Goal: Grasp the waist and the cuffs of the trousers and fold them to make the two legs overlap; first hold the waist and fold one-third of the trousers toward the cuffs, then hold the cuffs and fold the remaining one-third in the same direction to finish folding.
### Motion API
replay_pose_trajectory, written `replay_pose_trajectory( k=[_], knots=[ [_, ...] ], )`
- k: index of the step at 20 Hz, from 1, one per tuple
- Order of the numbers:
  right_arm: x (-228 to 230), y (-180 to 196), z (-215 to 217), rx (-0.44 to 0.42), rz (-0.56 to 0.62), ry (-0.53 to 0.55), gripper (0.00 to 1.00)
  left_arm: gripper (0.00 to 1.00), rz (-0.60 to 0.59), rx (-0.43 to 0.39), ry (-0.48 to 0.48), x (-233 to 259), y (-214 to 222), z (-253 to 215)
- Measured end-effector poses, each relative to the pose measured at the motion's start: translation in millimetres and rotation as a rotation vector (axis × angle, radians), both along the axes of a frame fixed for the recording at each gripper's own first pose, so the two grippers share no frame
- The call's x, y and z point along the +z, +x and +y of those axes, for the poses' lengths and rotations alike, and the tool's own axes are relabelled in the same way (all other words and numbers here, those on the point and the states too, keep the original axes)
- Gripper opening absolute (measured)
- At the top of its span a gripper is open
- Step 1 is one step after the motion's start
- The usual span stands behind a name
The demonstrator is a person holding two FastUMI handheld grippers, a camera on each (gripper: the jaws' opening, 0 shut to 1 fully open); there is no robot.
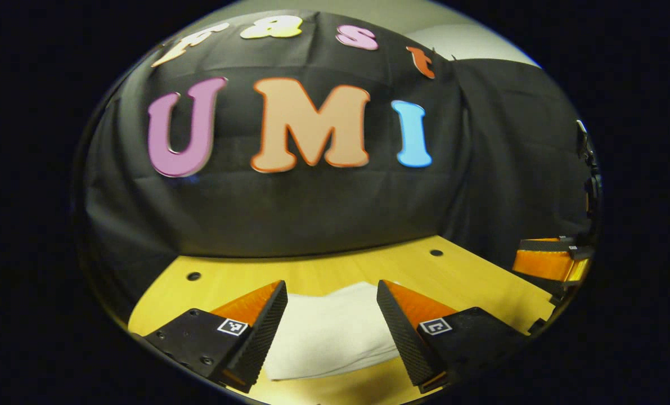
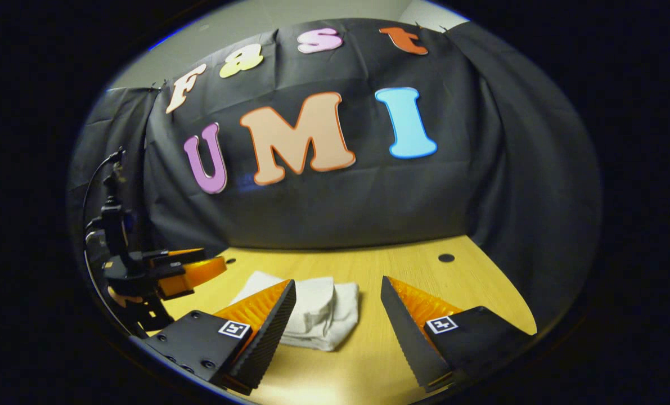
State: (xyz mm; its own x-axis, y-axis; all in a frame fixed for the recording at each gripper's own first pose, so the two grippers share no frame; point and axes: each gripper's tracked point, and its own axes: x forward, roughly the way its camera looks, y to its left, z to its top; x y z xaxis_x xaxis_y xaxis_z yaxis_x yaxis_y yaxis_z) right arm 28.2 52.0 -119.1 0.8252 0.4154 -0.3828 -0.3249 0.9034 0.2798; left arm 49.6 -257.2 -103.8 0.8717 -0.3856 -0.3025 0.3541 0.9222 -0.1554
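1. Left hand-held gripper [image 1: 332,292] is hovering above the table [image 1: 458,275] with its jaws spread wide – nothing is sitting between the fingers [image 1: 267,326], and they are touching nothing.
2. Right hand-held gripper [image 2: 338,292] is likewise hanging over the table [image 2: 402,264] with jaws wide apart and empty.
3. White trousers [image 1: 335,332] are lying on the table as a compact folded bundle; in the left gripper view the bundle is showing through the gap between the fingers, near the front edge, with its smooth top layer facing up.
4. In the right gripper view the trousers [image 2: 312,309] are sitting left of centre, partly hidden behind the left finger [image 2: 267,332], with stacked folded layers showing along the right and near edges.
5. Both grippers are standing apart from the cloth – neither is gripping or pressing it.
6. Right gripper's body is showing at the far right of the left gripper view [image 1: 554,261], well off to the side of the trousers.
7. Left gripper is appearing at the left of the right gripper view [image 2: 166,270], with a cable running up from it, just beside the bundle's left end.
8. Small dark holes [image 1: 193,276] are dotting the wooden table top near the black cloth wall [image 1: 312,208] behind it.
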Motion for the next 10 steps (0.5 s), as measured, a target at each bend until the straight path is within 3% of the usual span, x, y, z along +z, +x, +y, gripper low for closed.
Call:
replay_pose_trajectory(
  k=[2,7,10],
  knots=[
    [35.8,11.3,19.5,-0.033,-0.085,0.015,0.97,0.94,-0.027,0.12,0.045,19.0,0.4,56.2],
    [89.5,21.1,50.3,-0.107,-0.238,-0.024,0.94,0.94,-0.17,0.293,0.137,69.4,4.8,160.9],
    [97.9,22.5,57.7,-0.129,-0.255,-0.02,0.97,0.94,-0.205,0.298,0.148,78.0,8.4,174.5]
  ],
)
